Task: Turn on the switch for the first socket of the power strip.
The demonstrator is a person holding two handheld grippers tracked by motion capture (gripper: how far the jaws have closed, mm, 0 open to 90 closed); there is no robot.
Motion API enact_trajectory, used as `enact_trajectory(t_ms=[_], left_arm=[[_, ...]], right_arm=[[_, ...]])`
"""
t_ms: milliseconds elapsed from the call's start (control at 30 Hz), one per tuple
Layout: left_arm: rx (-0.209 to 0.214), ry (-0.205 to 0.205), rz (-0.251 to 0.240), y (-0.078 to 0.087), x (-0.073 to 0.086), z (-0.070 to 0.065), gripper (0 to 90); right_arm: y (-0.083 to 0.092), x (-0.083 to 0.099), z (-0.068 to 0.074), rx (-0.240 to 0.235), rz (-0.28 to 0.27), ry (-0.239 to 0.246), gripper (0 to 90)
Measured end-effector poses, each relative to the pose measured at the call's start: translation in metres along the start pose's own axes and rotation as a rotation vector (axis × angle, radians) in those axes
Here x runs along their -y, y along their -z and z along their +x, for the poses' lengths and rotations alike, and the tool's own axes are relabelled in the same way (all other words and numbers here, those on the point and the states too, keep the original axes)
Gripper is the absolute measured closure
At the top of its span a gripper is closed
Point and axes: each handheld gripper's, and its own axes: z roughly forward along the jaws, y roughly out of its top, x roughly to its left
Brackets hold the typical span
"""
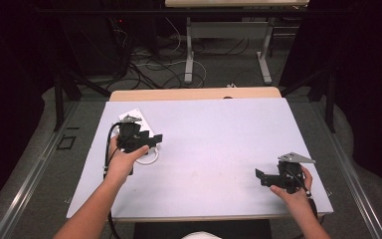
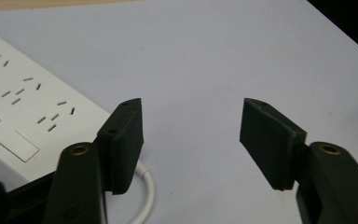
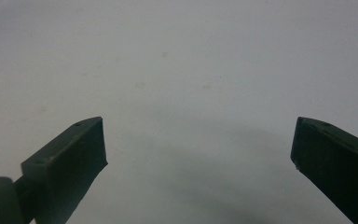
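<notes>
Power strip [image 2: 23, 107]: white, flat on the pale table cover [image 1: 219, 134] at my left, its outlets facing up; in the left gripper view it lies just beside my left jaw, apart from it.
Cord [image 2: 147, 186]: white, curls from under the left jaw; in the high view it loops beside my left hand [image 1: 124, 162].
Left gripper [image 2: 191, 135]: jaws parted wide, nothing between them but bare cover; it hangs low, right over the near end of the strip.
Right gripper [image 3: 198, 149]: jaws spread wide, nothing held; in the high view it sits at the near right of the table, well apart from the strip, in my right hand [image 1: 293, 191].
Step in hand: as I judge it, the approach. My left tongs are lined up near the strip, and no grip has been made.
Next move: I'd swing the left jaws over to the strip's edge or the cord and straddle it before closing; the body looks wide, so the cord may be the easier hold.
Hard to make out: my left gripper covers much of the strip in the high view; its far end is cut off in the left gripper view, and I can't see any plug.
Farther off: table legs [image 1: 189, 55] and loose cables [image 1: 154, 69] on the floor beyond.
</notes>
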Motion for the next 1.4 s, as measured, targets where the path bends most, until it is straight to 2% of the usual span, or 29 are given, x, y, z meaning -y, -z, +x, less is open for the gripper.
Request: enact_trajectory(t_ms=[133, 233, 300, 400, 600, 633, 733, 867, 1067, 1400], left_arm=[[0.013, -0.045, -0.022, 0.007, 0.003, -0.006, 32.8], [0.027, -0.114, -0.024, 0.013, 0.006, -0.005, 28.3], [0.029, -0.118, -0.027, 0.017, 0.008, -0.005, 23.8], [0.039, -0.115, -0.03, 0.024, 0.013, -0.004, 22.6], [0.023, -0.076, -0.043, 0.039, 0.022, 0.0, 13.6], [0.029, -0.052, -0.054, 0.04, 0.024, 0.0, 9.6], [0.034, -0.035, -0.054, 0.046, 0.03, 0.004, 0.3], [0.02, -0.025, -0.05, 0.052, 0.041, 0.008, 0.3], [0.014, -0.017, -0.076, 0.058, 0.061, 0.015, 0.2], [-0.073, 0.045, -0.104, 0.059, 0.09, 0.031, 0.3]], right_arm=[[0.0, 0.0, 0.0, -0.001, -0.002, -0.006, 2.5], [0.0, 0.0, 0.0, -0.002, -0.002, -0.008, 2.5], [0.0, 0.0, 0.0, -0.002, -0.002, -0.007, 2.5], [0.0, 0.0, 0.001, -0.002, -0.001, -0.003, 2.5], [0.0, 0.0, 0.001, -0.003, -0.002, -0.005, 2.5], [0.0, 0.0, 0.001, -0.002, -0.002, -0.005, 2.5], [0.0, 0.0, 0.001, -0.002, -0.003, -0.005, 2.5], [0.0, 0.0, 0.002, -0.001, -0.003, -0.007, 2.5], [0.0, 0.0, 0.001, -0.002, -0.006, 0.0, 2.5], [0.001, 0.0, 0.003, 0.0, -0.002, -0.01, 2.5]])
